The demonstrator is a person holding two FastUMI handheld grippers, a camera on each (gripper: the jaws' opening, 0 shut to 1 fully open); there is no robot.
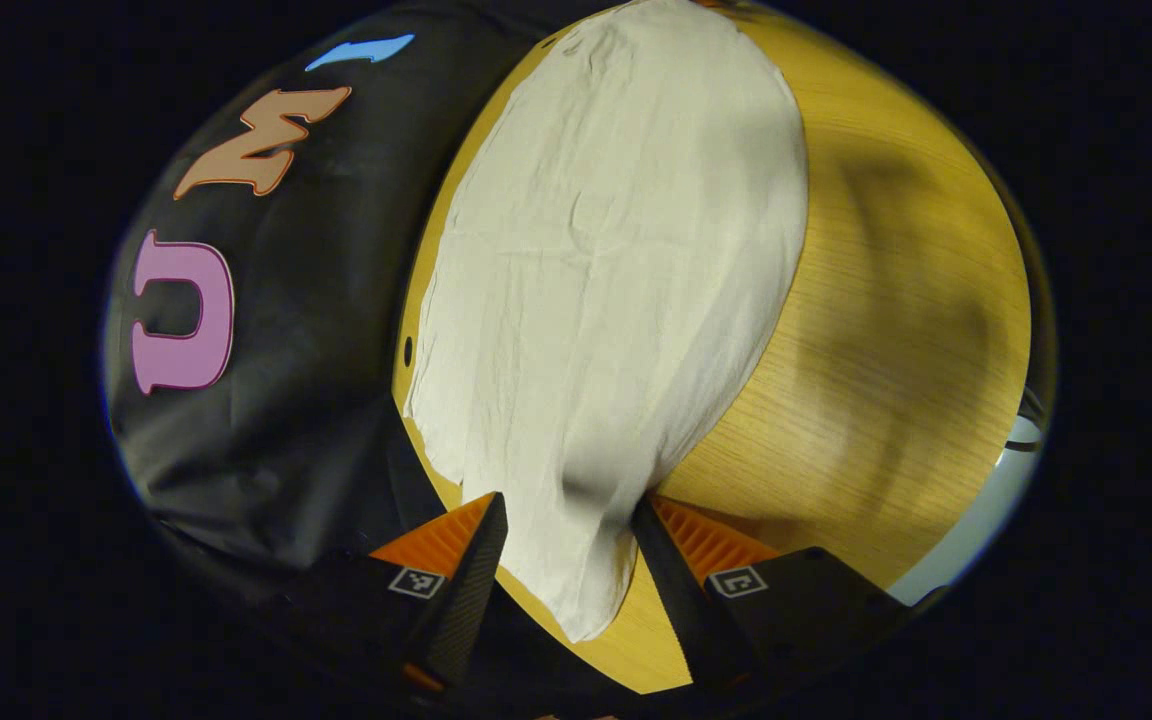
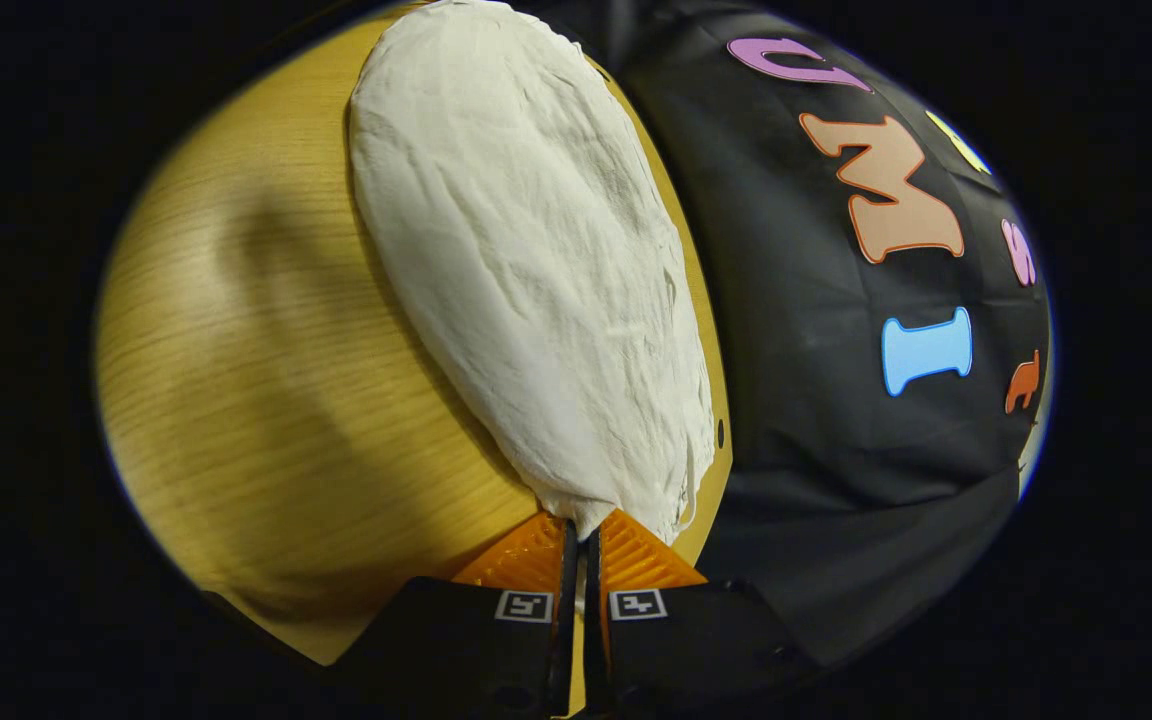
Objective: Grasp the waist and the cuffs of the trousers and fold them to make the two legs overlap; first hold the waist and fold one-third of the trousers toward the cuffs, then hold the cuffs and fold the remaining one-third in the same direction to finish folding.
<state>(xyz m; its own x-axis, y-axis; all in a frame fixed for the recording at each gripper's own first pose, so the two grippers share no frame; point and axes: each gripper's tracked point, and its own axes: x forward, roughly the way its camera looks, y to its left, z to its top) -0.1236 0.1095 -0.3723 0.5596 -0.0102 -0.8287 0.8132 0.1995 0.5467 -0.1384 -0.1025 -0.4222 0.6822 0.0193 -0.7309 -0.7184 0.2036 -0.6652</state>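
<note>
Two uneven holds: the right gripper (image 2: pixel 579 535) pinches the trousers (image 2: pixel 536 280) at the table (image 2: pixel 266 380) edge, seemingly thinly; the left gripper (image 1: pixel 566 520) gapes, so one end may lag.

Bare table (image 1: pixel 896 330) beside trousers (image 1: pixel 616 280) gives free passage. Booth wall (image 1: pixel 316 330) hugs table's other edge, v. little room there.

Wooden table (image 1: pixel 866 330), light grain, shadowed in patches. One item on it: white trousers (image 1: pixel 606 300), laid flat lengthwise along the table edge next to the black cloth wall, creased surface. Rest of the tabletop toward the opposite edge is bare wood.
</note>
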